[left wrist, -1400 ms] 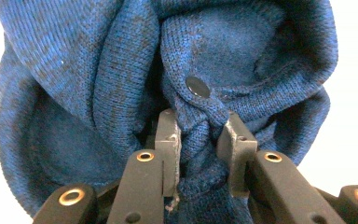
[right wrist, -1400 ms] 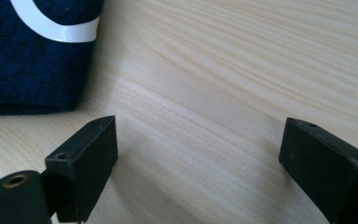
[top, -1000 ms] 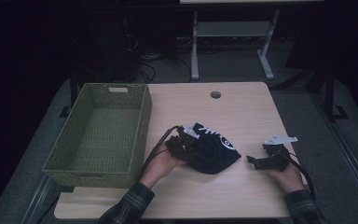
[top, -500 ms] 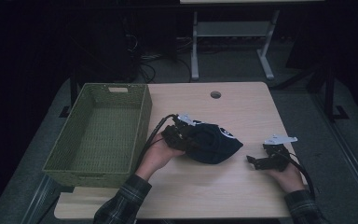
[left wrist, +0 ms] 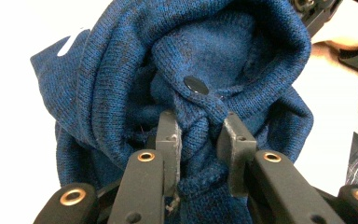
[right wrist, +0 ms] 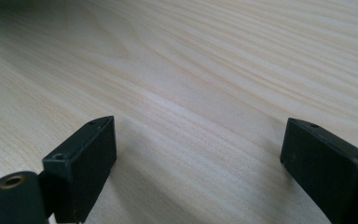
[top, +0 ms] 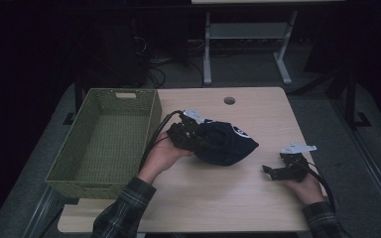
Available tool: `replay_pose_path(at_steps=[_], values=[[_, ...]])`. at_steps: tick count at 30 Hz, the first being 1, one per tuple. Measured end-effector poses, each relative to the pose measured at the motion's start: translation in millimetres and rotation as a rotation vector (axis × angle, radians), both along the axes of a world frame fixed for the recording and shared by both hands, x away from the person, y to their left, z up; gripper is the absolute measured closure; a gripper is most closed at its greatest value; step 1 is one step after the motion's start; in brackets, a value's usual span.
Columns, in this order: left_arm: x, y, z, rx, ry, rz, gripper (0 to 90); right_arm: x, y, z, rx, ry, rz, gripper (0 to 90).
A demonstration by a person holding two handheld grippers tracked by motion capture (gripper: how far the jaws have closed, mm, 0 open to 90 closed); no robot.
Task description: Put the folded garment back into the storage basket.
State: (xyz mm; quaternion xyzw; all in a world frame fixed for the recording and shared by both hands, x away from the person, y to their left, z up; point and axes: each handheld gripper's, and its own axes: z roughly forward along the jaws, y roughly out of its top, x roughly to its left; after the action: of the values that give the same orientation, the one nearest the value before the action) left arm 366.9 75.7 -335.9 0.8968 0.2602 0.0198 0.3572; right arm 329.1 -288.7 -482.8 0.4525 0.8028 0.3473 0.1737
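Room: dark around a pale wood table [top: 218, 198]; green basket [top: 104, 144] at its left edge, nothing in it.

Change: over the last second your left gripper [top: 194, 141] has carried the knit [top: 225, 143] off its spot at mid-table and a little toward the basket. The bundle is now bunched higher against the jaws. Your right gripper [top: 270, 171] has not moved.

Meaning: I judge this the carry step. The knit is up and on its way to the basket but has not crossed the rim.

Left gripper [left wrist: 198, 140]: clamped on a twisted fold of the knit [left wrist: 186, 70], jaws pinching from both sides.

Right gripper [right wrist: 196, 154]: jaws spread wide, nothing between them, resting low over bare table near the right edge.

Knit, where: between the two grippers, just right of the basket wall, near it but apart.

Knit, look: dark blue, soft, rolled into a loose ball; one black snap [left wrist: 196, 86] above the pinch; a white mark [top: 240, 131] on top in the high view.

Next: you keep the clamp tight, since one fold bears the whole bundle.
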Motion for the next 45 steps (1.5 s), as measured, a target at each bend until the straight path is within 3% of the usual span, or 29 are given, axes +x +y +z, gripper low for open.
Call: replay_pose_path(at_steps=[11,13,22,26,45], values=[[3.9,18.9,22.2,0.014,-0.027,0.015,71.8,0.2,-0.3,-0.2,-0.003,-0.003,0.003,10.0],[4.7,25.4,27.5,-0.003,-0.032,0.036,71.8,0.2,-0.3,-0.2,-0.003,-0.003,0.003,10.0],[5.0,47.4,46.8,-0.007,-0.061,0.078,71.8,0.3,-0.3,-0.2,-0.003,-0.003,0.003,9.9],[6.4,59.8,54.1,0.011,-0.079,0.093,71.8,0.3,-0.3,-0.2,-0.003,-0.003,0.003,9.9],[5.4,113.6,70.0,0.012,-0.11,0.223,71.8,0.3,-0.3,-0.2,-0.002,-0.003,0.003,9.9]])
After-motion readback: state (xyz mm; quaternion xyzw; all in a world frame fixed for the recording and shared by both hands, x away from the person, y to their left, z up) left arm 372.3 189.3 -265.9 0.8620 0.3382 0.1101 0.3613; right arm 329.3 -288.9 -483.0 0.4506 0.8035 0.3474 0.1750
